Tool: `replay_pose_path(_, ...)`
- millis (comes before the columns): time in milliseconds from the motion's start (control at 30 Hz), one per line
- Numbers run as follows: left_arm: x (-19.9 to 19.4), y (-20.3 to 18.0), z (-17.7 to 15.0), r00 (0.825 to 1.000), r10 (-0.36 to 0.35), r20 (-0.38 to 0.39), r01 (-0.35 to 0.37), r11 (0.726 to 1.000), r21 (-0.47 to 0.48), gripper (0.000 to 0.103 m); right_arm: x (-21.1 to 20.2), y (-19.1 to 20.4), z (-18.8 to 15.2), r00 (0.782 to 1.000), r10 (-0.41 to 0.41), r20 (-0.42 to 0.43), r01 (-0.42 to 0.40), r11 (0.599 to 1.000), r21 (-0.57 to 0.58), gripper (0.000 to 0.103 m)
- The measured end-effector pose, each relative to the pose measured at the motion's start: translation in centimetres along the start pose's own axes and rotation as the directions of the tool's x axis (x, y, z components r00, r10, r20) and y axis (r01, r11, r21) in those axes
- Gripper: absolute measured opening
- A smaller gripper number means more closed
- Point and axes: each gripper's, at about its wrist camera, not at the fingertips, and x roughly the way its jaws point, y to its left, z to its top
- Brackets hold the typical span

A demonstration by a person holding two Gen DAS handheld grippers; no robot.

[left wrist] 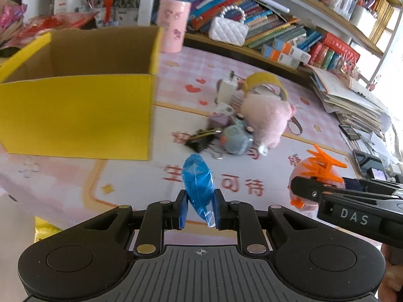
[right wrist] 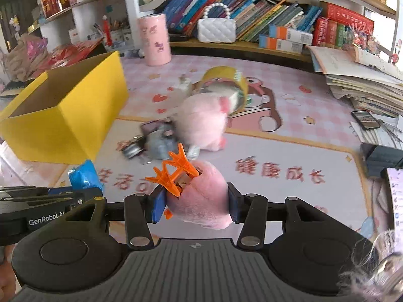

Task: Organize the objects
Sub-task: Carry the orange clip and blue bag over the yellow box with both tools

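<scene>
At the left end of the worktop [right wrist: 289,151], which is covered by a pink patterned mat with red characters, a yellow cardboard box [left wrist: 75,110] stands upright with its top open and its brown inside showing. Behind it, near the far edge, a pink cylindrical container [right wrist: 153,40] stands upright, and a white quilted handbag with a bead handle [right wrist: 216,29] sits on the shelf of books beyond.

The left claw [left wrist: 200,207] is closed on a blue plastic packet [left wrist: 199,183], whose crinkled body pokes up between the two blue pads; it is held above the near part of the worktop, just right of the box's front corner.

Toward the middle of the worktop lies a loose heap: a black binder clip [left wrist: 200,139], a grey-blue soft toy [left wrist: 235,138] touching it, and a larger pink plush toy [right wrist: 201,123] leaning against a roll of yellow tape [right wrist: 226,78]. Motion blur hides the smaller pieces.

The right claw [right wrist: 195,205] grips a small pink plush [right wrist: 201,201] with an orange clip [right wrist: 173,173] fastened on its upper left side; its pads press both flanks of the plush, which hangs above the near middle of the worktop.

At the right edge a pile of notebooks and papers [right wrist: 362,83] is stacked, with a phone [right wrist: 365,119] lying flat just in front.
</scene>
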Motion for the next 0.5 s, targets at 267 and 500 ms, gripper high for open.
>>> replay_pose_path(267, -4.2, 6.1, -1.0, 0.999, 0.041, 0.032, -0.040, 0.999, -0.022, 0.019, -0.7, 7.8, -1.0, 0.998, 0.056, -0.009, -0.057, 0.997, -0.058, 0.046)
replay_pose_path(500, -6.8, 10.4, -1.9, 0.997, 0.069, 0.041, -0.067, 0.997, -0.039, 0.019, -1.1, 13.3, -1.8, 0.996, 0.092, -0.012, -0.093, 0.992, -0.090, 0.046)
